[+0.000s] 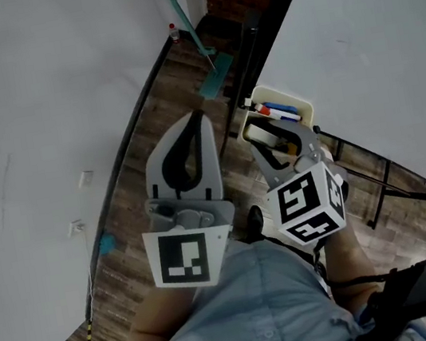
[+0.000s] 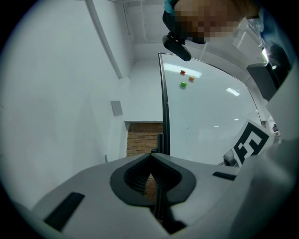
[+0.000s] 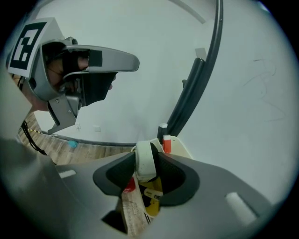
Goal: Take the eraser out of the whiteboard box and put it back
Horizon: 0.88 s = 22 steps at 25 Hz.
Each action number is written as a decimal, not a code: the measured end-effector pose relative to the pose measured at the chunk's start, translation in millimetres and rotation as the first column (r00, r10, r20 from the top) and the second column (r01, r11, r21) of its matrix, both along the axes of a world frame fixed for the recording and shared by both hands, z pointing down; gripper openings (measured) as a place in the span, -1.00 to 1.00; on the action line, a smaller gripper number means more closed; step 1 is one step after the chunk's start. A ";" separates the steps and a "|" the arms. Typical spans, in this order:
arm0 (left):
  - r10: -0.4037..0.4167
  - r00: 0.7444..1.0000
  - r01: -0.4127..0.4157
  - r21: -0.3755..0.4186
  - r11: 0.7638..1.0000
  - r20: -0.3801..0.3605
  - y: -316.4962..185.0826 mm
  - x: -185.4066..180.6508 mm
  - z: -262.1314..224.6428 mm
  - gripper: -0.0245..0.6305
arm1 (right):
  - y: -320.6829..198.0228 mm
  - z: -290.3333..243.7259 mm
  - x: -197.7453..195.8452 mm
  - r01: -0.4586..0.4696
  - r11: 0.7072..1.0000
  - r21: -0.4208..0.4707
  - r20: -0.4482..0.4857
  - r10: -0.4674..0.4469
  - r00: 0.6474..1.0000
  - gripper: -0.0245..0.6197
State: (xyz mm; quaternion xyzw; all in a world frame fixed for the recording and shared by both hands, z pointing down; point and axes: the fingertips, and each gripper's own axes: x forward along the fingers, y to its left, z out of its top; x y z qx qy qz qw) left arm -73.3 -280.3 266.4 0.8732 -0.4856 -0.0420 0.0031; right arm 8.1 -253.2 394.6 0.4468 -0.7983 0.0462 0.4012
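Right gripper pinches white block eraser, likely light and stiff, by its flat sides; left gripper pressed together

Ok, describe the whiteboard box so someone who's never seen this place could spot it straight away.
Find the big whiteboard on the right of the head view and follow its dark frame edge downward. At its lower end, just ahead of the right hand-held gripper, sits the whiteboard box, an open-topped tray. It is the only pale cream thing there, with red and blue markers lying in it.
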 end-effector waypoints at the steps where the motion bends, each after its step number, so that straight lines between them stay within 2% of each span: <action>1: -0.004 1.000 0.004 0.002 1.000 0.003 1.6 -0.5 -1.2 -0.91 | 0.2 -1.0 0.2 0.002 1.000 0.004 0.000 -0.002 1.000 -0.45; 6: -0.025 1.000 0.025 0.030 0.999 0.014 11.8 -0.5 -12.0 -0.91 | 3.8 -13.2 -0.1 0.022 0.999 0.041 0.018 -0.023 1.000 -0.44; 13: -0.058 0.998 0.056 0.069 0.996 0.027 32.0 2.1 -27.5 -0.91 | 17.9 -41.1 2.2 0.043 0.993 0.110 0.099 -0.054 0.994 -0.44; 17: -0.069 0.997 0.066 0.091 0.994 0.034 44.9 8.5 -36.4 -0.91 | 22.7 -69.5 12.5 0.001 0.982 0.191 0.231 -0.046 0.972 -0.54; 22: -0.088 0.995 0.081 0.122 0.989 0.055 62.9 18.7 -45.7 -0.91 | 31.6 -113.7 25.6 -0.074 0.944 0.323 0.430 -0.077 0.899 -0.80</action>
